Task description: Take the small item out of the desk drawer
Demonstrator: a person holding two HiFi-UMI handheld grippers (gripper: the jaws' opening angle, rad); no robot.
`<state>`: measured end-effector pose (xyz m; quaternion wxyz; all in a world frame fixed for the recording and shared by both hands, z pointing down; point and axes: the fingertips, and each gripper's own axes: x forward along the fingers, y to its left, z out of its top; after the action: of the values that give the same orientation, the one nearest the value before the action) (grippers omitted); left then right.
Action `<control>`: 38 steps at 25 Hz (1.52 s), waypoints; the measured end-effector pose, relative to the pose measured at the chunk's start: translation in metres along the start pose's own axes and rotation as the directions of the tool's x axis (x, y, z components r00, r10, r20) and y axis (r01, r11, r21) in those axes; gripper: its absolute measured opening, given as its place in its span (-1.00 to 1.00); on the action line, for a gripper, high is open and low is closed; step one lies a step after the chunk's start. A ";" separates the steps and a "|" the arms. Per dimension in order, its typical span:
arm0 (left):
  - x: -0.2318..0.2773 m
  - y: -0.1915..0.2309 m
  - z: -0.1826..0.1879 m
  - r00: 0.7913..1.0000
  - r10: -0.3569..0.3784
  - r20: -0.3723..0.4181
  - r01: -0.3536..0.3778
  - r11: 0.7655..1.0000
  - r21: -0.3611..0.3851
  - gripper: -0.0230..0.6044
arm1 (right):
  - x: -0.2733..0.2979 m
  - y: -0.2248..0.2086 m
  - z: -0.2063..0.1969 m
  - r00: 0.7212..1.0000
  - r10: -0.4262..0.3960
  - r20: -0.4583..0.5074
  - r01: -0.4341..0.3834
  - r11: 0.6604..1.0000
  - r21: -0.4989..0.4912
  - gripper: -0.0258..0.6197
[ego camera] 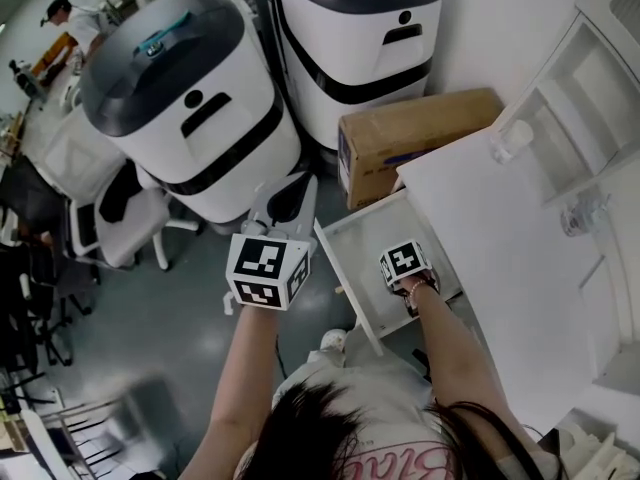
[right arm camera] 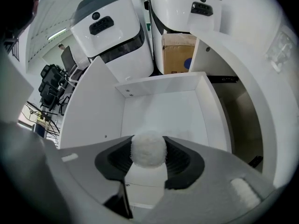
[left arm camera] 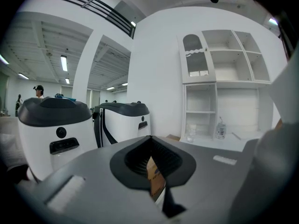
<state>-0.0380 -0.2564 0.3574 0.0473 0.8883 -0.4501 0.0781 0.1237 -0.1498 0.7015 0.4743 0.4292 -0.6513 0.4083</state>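
Right gripper (right arm camera: 148, 146) pinches a fluffy white ball (right arm camera: 148, 152) over the open white drawer (right arm camera: 161, 85); left gripper (left arm camera: 150, 141) has its jaws pressed together, empty.

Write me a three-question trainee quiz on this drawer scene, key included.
1. True or false: the right gripper has a white fluffy ball clamped between its fingers.
2. Multiple choice: the drawer under that gripper is A) pushed shut, B) pulled open, C) lying upside down on the floor.
3. Fill in: the cardboard box on the floor beside the desk is ____ in colour.

Key: 1 true; 2 B; 3 brown.
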 end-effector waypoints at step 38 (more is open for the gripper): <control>-0.017 -0.019 0.039 0.993 -0.031 0.117 0.030 0.999 0.016 -0.90 | -0.113 0.005 0.032 0.955 -0.062 0.292 0.063 0.998 0.005 -0.39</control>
<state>-0.0287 -0.2378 0.3159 0.0156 0.8985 -0.4378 0.0285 0.1311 -0.1591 0.5840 0.3867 0.5039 -0.7011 0.3239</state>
